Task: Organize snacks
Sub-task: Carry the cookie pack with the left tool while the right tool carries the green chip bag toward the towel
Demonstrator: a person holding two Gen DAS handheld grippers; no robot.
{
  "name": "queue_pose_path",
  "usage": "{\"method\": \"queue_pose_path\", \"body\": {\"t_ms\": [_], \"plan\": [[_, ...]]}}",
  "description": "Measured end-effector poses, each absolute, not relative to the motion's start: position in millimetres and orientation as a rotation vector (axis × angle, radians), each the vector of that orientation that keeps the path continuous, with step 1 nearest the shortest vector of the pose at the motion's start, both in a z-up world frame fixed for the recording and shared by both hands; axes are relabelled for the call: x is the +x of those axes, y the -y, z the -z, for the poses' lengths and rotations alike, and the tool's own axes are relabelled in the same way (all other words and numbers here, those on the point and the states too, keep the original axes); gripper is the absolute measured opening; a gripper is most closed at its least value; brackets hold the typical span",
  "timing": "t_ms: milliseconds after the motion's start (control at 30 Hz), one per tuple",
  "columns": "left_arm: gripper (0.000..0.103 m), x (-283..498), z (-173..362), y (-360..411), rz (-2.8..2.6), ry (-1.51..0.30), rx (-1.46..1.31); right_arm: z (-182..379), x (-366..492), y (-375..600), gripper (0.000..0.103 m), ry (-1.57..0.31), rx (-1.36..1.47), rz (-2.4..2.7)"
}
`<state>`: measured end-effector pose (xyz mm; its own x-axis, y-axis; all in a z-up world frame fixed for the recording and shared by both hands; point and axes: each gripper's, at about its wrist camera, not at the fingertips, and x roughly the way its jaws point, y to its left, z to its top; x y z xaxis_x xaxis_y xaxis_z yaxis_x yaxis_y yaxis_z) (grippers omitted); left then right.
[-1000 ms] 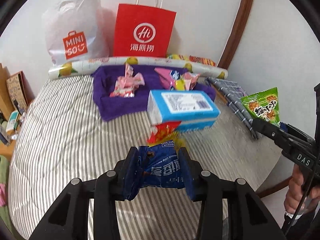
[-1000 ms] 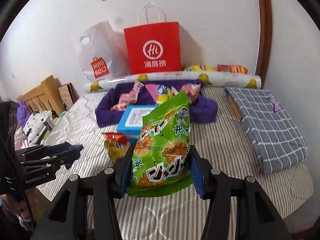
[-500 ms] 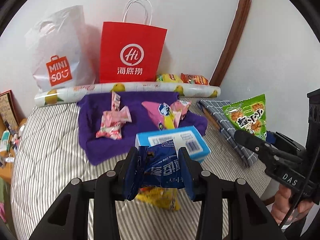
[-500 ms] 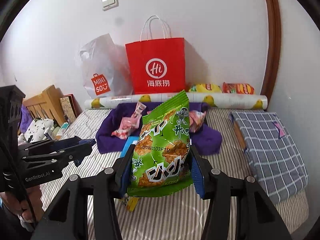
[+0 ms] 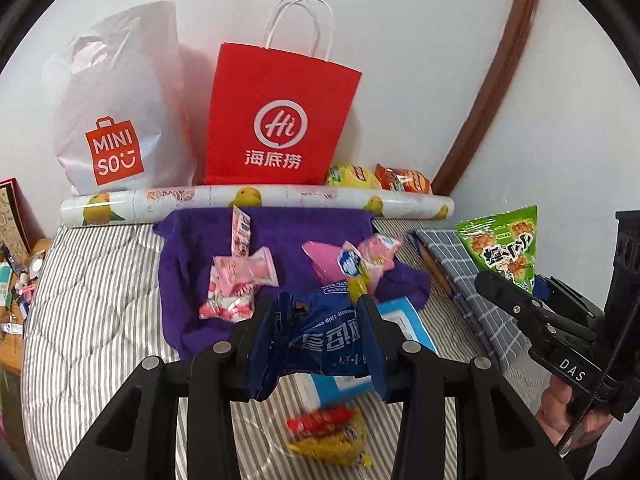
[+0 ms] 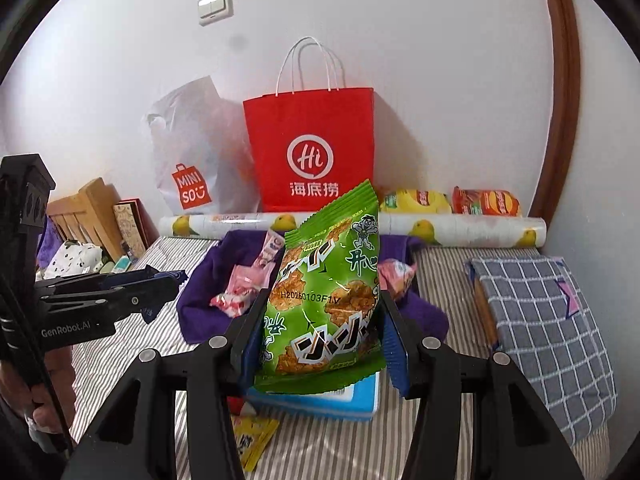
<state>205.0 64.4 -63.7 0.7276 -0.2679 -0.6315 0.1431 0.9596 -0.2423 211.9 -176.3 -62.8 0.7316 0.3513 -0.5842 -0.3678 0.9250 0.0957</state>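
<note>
Left gripper [image 5: 320, 328]: we record it clamped on one dark blue cookie packet [image 5: 324, 336] with white lettering, crumpled, raised above the striped bed [image 5: 92, 320]; right gripper [image 6: 320, 328]: clamped on one green snack bag [image 6: 328, 292], glossy, printed with crisp brown pieces and a cartoon figure, standing upright between the pads, also clear of the bed. We count two carrier bags against the wall, one red paper bag [image 5: 276, 116] and one white plastic bag [image 5: 116, 108]; one lemon-print roll [image 5: 256, 200] lying before them; one purple cloth [image 5: 280, 240] bearing several pink sachets [image 5: 240, 276], the exact number unclear; one light blue box [image 6: 320, 400] on the bed under both grippers; one red-and-yellow packet [image 5: 332, 432] beside it; two packets behind the roll, one yellow [image 6: 416, 202] and one orange [image 6: 486, 202]; one folded grey checked cloth [image 6: 540, 320] at the right
</note>
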Motion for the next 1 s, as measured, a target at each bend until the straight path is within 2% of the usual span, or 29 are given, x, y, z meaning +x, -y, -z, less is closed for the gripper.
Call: {"method": "queue_pose_path", "body": {"t_ms": [1000], "plan": [[0.040,303,69,-107,0.170,-0.753,-0.225,78,335,147,0.050,-0.654,0.023,-0.405]]}}
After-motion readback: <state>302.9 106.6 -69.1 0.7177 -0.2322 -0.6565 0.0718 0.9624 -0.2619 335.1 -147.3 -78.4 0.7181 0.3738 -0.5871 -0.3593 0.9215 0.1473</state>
